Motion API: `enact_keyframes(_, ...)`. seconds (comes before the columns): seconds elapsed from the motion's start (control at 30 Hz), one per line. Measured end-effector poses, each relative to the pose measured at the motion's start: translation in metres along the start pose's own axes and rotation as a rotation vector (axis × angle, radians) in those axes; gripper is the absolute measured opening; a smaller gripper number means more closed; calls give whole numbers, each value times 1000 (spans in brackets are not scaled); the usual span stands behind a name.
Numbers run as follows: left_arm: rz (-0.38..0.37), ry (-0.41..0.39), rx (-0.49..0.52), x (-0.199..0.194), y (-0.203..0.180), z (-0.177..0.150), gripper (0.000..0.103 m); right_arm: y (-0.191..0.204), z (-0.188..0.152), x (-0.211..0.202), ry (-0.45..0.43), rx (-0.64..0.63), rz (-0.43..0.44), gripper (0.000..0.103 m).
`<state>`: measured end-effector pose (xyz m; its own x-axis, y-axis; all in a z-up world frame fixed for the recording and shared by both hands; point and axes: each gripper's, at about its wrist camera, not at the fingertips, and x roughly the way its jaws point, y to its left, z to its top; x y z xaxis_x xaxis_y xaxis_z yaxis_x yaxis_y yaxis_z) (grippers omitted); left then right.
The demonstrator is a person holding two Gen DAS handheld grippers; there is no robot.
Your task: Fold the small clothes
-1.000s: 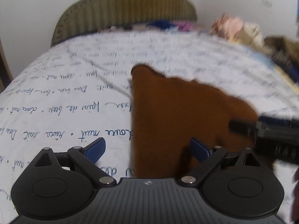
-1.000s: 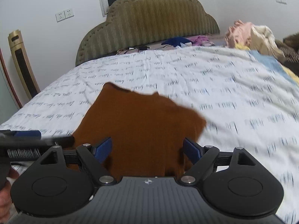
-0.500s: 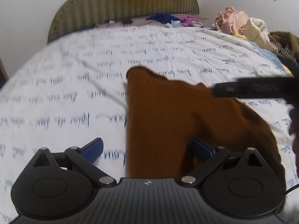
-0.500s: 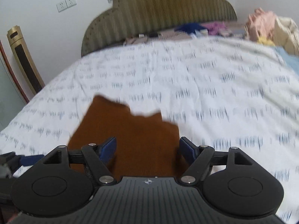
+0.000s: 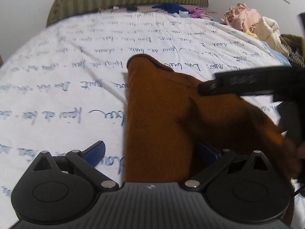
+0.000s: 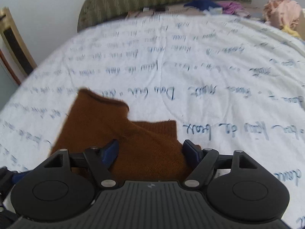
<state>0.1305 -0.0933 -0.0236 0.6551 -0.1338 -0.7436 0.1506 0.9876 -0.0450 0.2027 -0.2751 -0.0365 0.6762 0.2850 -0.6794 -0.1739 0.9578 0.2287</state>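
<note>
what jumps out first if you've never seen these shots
A rust-brown knit garment lies mid-bed on a white bedspread printed with blue handwriting. The open left gripper straddles its left edge. A heap of pale clothes sits at the far right.

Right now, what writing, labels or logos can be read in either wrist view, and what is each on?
Bedsheet: rows of blue cursive script, upside down and blurred; no word reads with certainty.
Hand-held gripper body: small pale logo mark, no letters.
Brown garment: no label showing.
</note>
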Motion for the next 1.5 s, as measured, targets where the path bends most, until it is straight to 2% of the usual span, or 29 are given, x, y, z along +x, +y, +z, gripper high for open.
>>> enact_keyframes(0.17, -10, -30, 21, -28, 2, -18, 102, 4, -32, -64, -80, -63, -17, 73)
enact_keyframes(0.27, -22, -30, 16, -40, 3, -29, 102, 6, -66, -93, -76, -61, -6, 73)
enact_keyframes(0.4, -27, -29, 20, -45, -1, -40, 102, 13, -110, -99, -59, -91, -84, 74)
enact_keyframes(0.47, -33, -16, 16, -42, -1, -43, 102, 10, -125, -92, -70, -85, -110, 80)
enact_keyframes(0.53, -31, -18, 18, -37, -2, -46, 103, 3, -130, -84, -71, -25, -119, 89)
enact_keyframes(0.57, -31, -16, 18, -35, -1, -46, 103, -3, -132, -81, -66, 8, -102, 90)
enact_keyframes(0.63, -54, -9, -2, -33, 3, -46, 103, -10, -131, -83, -61, 49, -75, 89)
enact_keyframes(0.67, -63, -3, -14, -33, 5, -47, 103, -10, -130, -87, -68, 54, -73, 85)
enact_keyframes(0.73, -75, -1, -37, -36, 10, -47, 103, -6, -131, -100, -105, 54, -70, 82)
enact_keyframes(0.9, -55, -33, -5, -52, 8, -53, 102, 3, -144, -137, -208, 65, -87, 82)
enact_keyframes(0.97, -45, -48, 14, -59, 7, -58, 102, 4, -153, -149, -234, 95, -76, 85)
enact_keyframes(1.17, -34, -99, 4, -87, 12, -72, 102, 12, -181, -160, -228, 143, -47, 86)
enact_keyframes(1.37, 1, -134, -39, -104, 21, -83, 102, 30, -194, -159, -219, 116, -62, 86)
enact_keyframes(1.5, 42, -122, -49, -104, 27, -92, 102, 42, -200, -162, -230, 79, -77, 87)
